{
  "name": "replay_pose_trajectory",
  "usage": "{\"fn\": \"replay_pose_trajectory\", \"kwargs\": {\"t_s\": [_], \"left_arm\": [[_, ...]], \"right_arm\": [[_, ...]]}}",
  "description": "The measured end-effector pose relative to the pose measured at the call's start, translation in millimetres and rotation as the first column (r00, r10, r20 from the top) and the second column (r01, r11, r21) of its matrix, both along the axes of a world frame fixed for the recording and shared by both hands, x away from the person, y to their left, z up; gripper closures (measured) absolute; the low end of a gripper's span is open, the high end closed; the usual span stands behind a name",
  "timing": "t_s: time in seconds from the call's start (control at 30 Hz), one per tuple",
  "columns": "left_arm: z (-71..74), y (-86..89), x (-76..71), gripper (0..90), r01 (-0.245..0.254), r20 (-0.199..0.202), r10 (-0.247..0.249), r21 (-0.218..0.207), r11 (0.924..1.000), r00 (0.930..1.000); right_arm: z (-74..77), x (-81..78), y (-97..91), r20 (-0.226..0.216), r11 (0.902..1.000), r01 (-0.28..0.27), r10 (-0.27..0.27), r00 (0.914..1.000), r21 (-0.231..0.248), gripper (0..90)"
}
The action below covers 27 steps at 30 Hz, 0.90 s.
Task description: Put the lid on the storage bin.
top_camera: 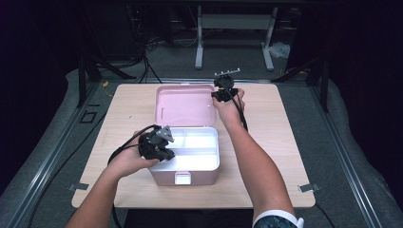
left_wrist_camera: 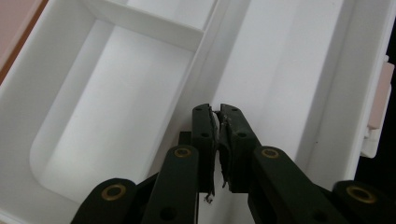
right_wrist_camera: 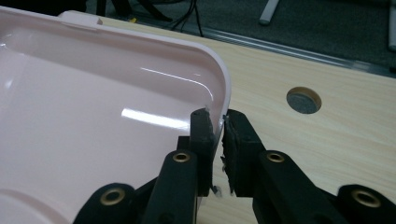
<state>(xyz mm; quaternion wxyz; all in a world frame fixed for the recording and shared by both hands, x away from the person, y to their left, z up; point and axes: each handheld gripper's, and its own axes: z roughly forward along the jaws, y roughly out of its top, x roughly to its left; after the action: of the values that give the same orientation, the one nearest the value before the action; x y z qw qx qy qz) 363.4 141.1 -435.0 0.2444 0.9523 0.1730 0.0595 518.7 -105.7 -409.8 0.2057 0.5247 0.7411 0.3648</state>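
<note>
The pink storage box [top_camera: 185, 161] sits near the middle of the table [top_camera: 280, 142], its latch side toward the near edge and its long axis parallel to that edge. The lid [top_camera: 183, 105] is hinged at the far side and stands raised, its hollow inner face turned toward the person. The right gripper [top_camera: 222, 93] pinches the lid's rim at the upper right corner; in the right gripper view [right_wrist_camera: 217, 122] one jaw lies inside the lid and the other outside, pressed onto the rim. The left gripper [top_camera: 159, 148] rests at the box's left edge; in the left gripper view [left_wrist_camera: 218, 112] its jaws are pressed together over the white insert tray [left_wrist_camera: 116, 107], apparently on the thin divider wall, though the contact is hard to confirm. The step in hand is judged to be swinging the lid on its hinge while the left gripper steadies the base. The next move calls for following the lid's arc about the hinge line, keeping the pinch square to the rim so it does not slip, and holding the base still.
</note>
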Motion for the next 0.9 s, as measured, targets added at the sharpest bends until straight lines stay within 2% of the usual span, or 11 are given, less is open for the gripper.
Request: {"fn": "replay_pose_trajectory", "kwargs": {"t_s": [0.2, 0.23, 0.27, 0.4, 0.47, 0.53, 0.63, 0.77, 0.83, 0.87, 0.9], "left_arm": [[0.5, -0.7, 0.1, 85.2, 0.003, 0.005, -0.003, 0.01, 0.9999, 1.0], [0.5, -0.7, 0.1, 85.2, 0.003, 0.005, -0.003, 0.01, 0.9999, 1.0], [0.5, -0.8, 0.0, 85.2, 0.003, 0.005, -0.003, 0.01, 0.9999, 1.0], [0.6, -1.0, 0.2, 85.2, 0.004, 0.005, -0.004, 0.012, 0.9999, 1.0], [0.7, -1.3, 0.2, 85.2, 0.002, 0.004, -0.002, 0.014, 0.9999, 1.0], [0.9, -2.1, -0.1, 85.3, 0.006, 0.008, -0.006, 0.018, 0.9998, 0.9999], [0.5, -2.9, -2.1, 85.8, 0.004, 0.016, -0.004, 0.016, 0.9999, 0.9999], [0.6, -3.1, -3.1, 86.1, -0.005, 0.013, 0.004, 0.016, 0.9999, 0.9999], [0.4, -2.8, -4.0, 86.1, -0.003, 0.022, 0.002, 0.017, 0.9999, 0.9998], [0.1, -2.6, -4.9, 86.2, -0.005, 0.029, 0.004, 0.014, 0.9999, 0.9996], [0.0, -2.2, -5.8, 86.2, -0.005, 0.034, 0.004, 0.014, 0.9999, 0.9994]], "right_arm": [[15.9, -22.0, -4.7, 0.087, 0.9991, -0.009, 0.005, 0.9962, 0.041, 83.8], [15.9, -22.0, -4.7, 0.087, 0.9991, -0.009, 0.005, 0.9962, 0.041, 83.8], [20.7, -32.6, -6.3, 0.121, 0.9989, -0.016, 0.011, 0.9926, 0.045, 84.1], [28.7, -55.3, -6.7, 0.199, 0.999, -0.031, 0.023, 0.9796, 0.034, 84.7], [30.4, -68.1, -8.8, 0.239, 0.9977, -0.036, 0.022, 0.9707, 0.056, 85.5], [30.6, -72.3, -10.6, 0.248, 0.9967, -0.044, 0.026, 0.9685, 0.069, 85.7], [29.2, -90.5, -15.9, 0.297, 0.9914, -0.062, 0.025, 0.9545, 0.116, 86.5], [25.9, -119.5, -20.0, 0.359, 0.9878, -0.081, 0.029, 0.9328, 0.133, 87.0], [24.3, -135.4, -19.9, 0.392, 0.9907, -0.089, 0.042, 0.9191, 0.103, 87.1], [23.4, -148.8, -18.9, 0.412, 0.993, -0.097, 0.06, 0.9094, 0.069, 87.0], [23.4, -148.8, -18.9, 0.412, 0.993, -0.097, 0.06, 0.9094, 0.069, 87.0]]}}
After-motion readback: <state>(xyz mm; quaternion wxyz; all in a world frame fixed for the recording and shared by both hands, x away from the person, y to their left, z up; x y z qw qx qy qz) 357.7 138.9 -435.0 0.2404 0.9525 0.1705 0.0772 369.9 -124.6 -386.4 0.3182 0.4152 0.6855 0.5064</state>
